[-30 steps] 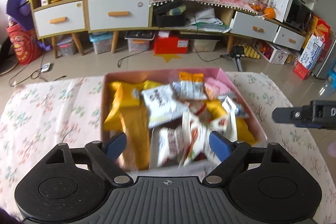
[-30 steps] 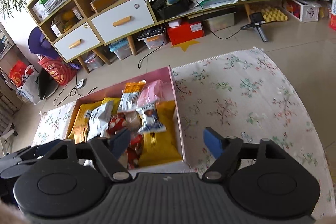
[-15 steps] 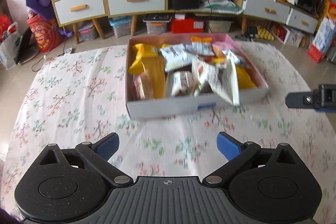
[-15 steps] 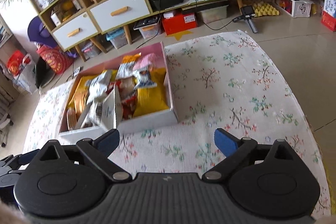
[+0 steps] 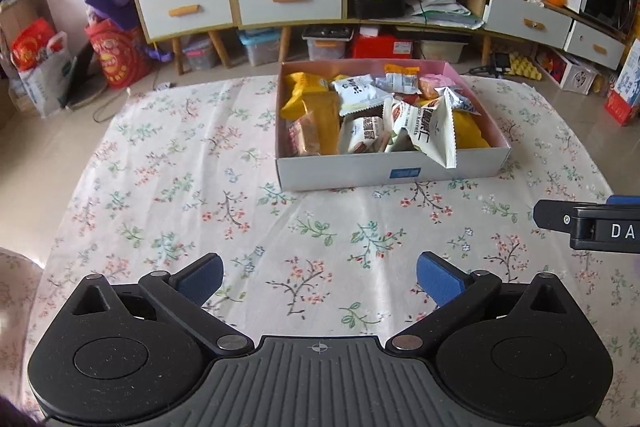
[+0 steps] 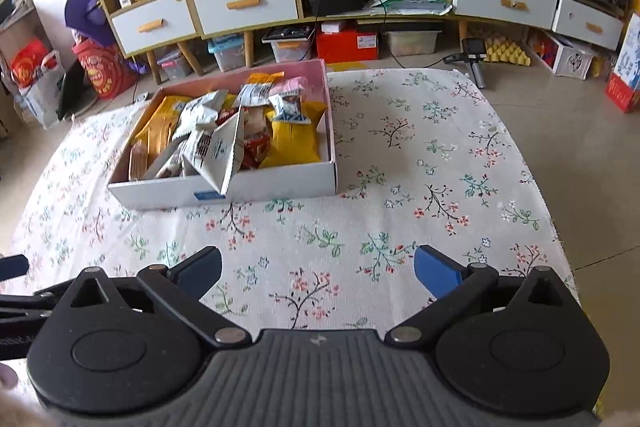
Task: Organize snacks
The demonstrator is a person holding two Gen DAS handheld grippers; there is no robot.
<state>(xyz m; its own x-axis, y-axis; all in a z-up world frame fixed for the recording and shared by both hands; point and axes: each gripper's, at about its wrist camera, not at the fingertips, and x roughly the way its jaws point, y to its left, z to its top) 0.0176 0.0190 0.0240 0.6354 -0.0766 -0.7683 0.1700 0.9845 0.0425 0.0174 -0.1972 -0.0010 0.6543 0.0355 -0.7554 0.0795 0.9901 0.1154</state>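
Loads of snack packets [image 5: 372,111] are piled in a shallow white box [image 5: 344,171] with a pink inside, set on the floral tablecloth [image 5: 168,187]. "Kernels" can be read on a white packet [image 5: 434,133] draped over the front wall. Both the left gripper [image 5: 319,277] and right gripper [image 6: 318,269] are held wide apart, nothing gripped, well short of the box.

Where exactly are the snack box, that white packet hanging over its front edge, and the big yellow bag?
snack box [image 5: 344,173]: left wrist view, on its white front wall.
white packet [image 5: 434,131]: left wrist view, on its printed face.
yellow bag [image 6: 292,143]: right wrist view, on the middle of the bag.
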